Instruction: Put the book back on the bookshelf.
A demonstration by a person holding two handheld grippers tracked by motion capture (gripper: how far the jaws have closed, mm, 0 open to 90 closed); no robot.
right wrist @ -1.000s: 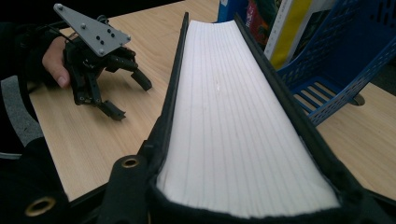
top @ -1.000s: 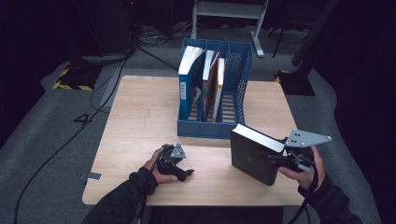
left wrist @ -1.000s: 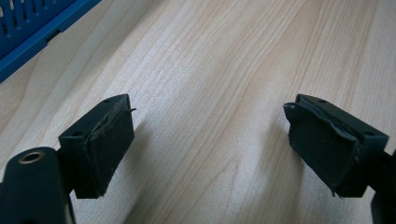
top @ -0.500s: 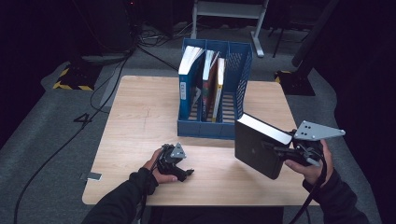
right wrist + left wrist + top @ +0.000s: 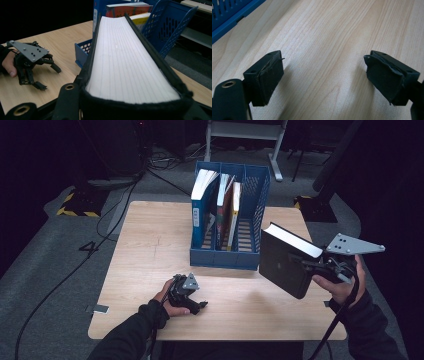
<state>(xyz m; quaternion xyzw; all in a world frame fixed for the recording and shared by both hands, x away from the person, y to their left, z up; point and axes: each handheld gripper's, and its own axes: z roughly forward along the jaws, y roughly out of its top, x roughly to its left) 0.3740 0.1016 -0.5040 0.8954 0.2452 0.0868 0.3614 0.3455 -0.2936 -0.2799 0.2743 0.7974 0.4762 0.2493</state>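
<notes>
The right gripper, fingers clamped on the black book, had lifted it off the counter toward the blue rack; the left gripper rested with fingers wide apart and empty.

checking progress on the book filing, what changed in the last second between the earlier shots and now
The right gripper, shut on the black book, lifted it off the table; the book now hangs in the air, tilted, beside the blue file rack. The grip itself has not changed. The left gripper stayed resting on the table with jaws open, and the books in the rack are as they were.
</notes>
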